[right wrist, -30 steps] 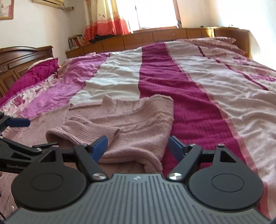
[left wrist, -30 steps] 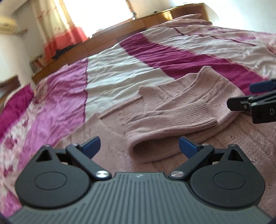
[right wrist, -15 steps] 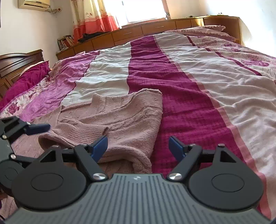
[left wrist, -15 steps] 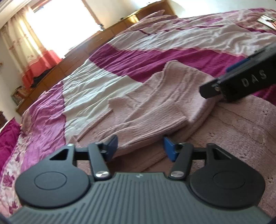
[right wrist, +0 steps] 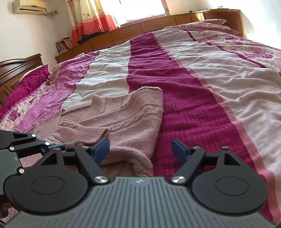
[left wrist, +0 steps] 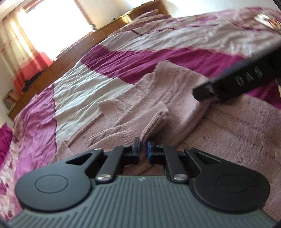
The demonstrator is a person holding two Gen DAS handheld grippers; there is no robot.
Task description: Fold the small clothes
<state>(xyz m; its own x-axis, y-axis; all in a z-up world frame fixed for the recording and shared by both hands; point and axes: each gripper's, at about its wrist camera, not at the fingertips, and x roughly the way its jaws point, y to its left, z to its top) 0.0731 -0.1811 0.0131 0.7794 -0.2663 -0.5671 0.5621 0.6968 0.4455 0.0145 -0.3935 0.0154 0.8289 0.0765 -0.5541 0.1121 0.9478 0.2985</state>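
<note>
Between nearly closed blue pads of left gripper point(left wrist: 143, 149): ribbed sleeve cuff point(left wrist: 154, 122) of pink knit sweater point(right wrist: 123, 121), pinched, only narrow slit left between jaws. Ahead of both jaw pairs: sweater flat on striped bedspread point(right wrist: 193, 84), long axis running away toward far window, sleeve folded across body. Between wide-spread jaws of right gripper point(right wrist: 142, 150): near folded sweater edge, nothing gripped. Beyond jaws: wooden headboard point(right wrist: 15, 70) far left, red-and-cream curtain point(right wrist: 93, 15), low wooden cabinets point(right wrist: 158, 26).

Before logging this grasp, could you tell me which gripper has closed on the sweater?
The left gripper: shut on the pink sweater's cuff. The right gripper is open.
</note>
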